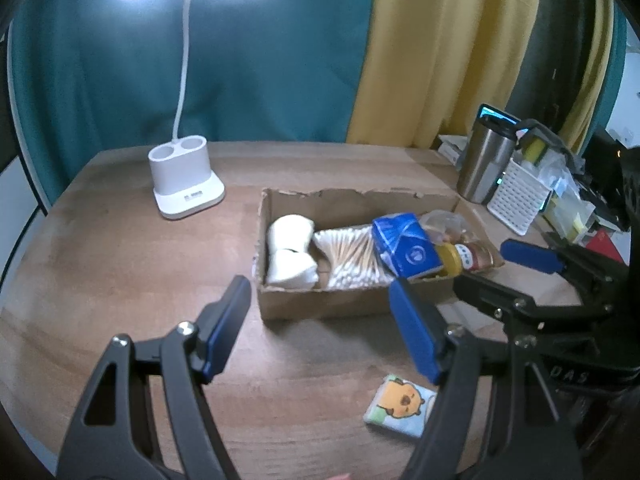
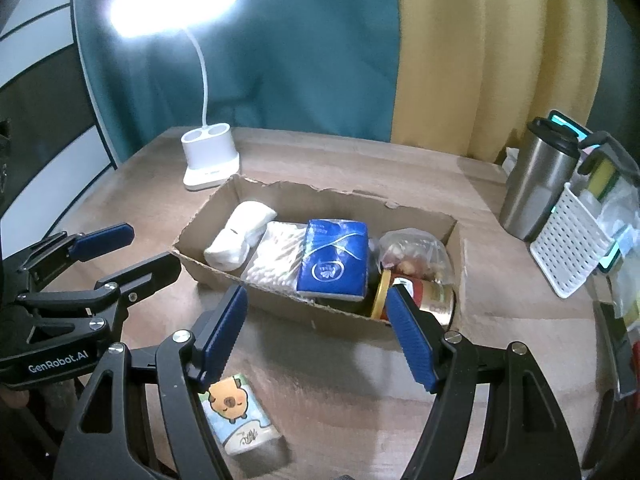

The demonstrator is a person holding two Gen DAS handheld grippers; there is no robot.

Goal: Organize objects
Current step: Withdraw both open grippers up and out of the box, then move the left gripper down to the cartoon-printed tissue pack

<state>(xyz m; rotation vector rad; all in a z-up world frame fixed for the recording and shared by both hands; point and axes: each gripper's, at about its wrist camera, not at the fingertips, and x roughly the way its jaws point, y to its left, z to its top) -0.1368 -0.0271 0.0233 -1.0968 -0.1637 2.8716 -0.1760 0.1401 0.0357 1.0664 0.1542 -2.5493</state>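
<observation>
One cardboard box sits on the wooden table. In it lie one white cloth roll, one pack of cotton swabs, one blue tissue pack, one snack bag and one jar. One cartoon tissue pack lies on the table, just in front of the box. Both the left gripper and right gripper are spread apart, holding nothing. One lit white lamp stands before teal and yellow curtains. Only the right view shows "GenRobot.AI" on the left gripper.

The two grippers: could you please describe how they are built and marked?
Both the left gripper and the right gripper have black, strut-like frames with triangular cut-outs and silver pivot screws. Their jaws carry long, ridged blue pads. In the right wrist view, the left gripper's body bears white "GenRobot.AI" lettering. No cables or sleeves show.
</observation>
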